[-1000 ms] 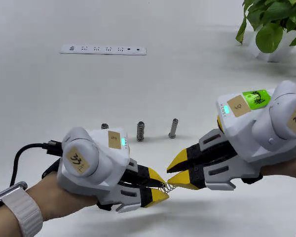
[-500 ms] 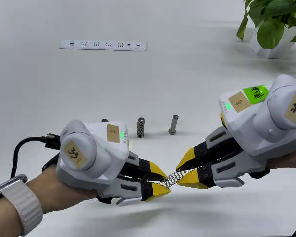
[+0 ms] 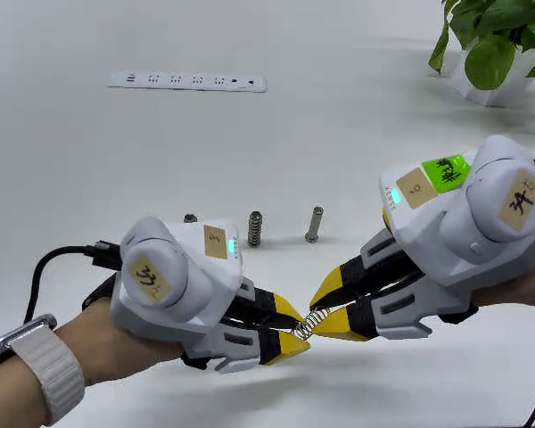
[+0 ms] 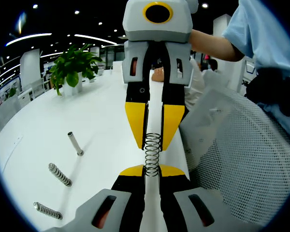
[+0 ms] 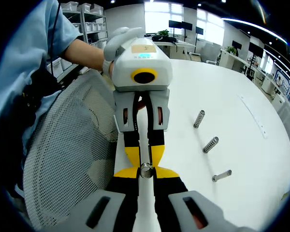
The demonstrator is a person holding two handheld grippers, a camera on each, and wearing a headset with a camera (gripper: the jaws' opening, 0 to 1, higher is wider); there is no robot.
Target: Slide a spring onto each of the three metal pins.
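Observation:
A small steel spring (image 3: 308, 323) spans the gap between my two grippers, just above the white table. My left gripper (image 3: 294, 337) is shut on its near end, and my right gripper (image 3: 316, 319) is shut on the other end. In the left gripper view the spring (image 4: 152, 152) runs from my own jaws up into the right gripper (image 4: 152, 145). Behind stand three pins: a bare pin (image 3: 314, 225), a middle pin wearing a spring (image 3: 254, 228), and a left pin (image 3: 190, 218) partly hidden. The left pin (image 4: 47, 211) also wears a spring.
A white power strip (image 3: 187, 82) lies at the far side of the table (image 3: 89, 178). A potted plant (image 3: 495, 40) stands at the back right. A black cable (image 3: 45, 267) trails from the left gripper. A mesh chair (image 5: 63, 159) sits beside the table edge.
The right gripper's jaws, wide apart a second ago, have closed on the spring's end. Both grippers have since drawn slightly closer together and the spring looks shorter than half a second ago.

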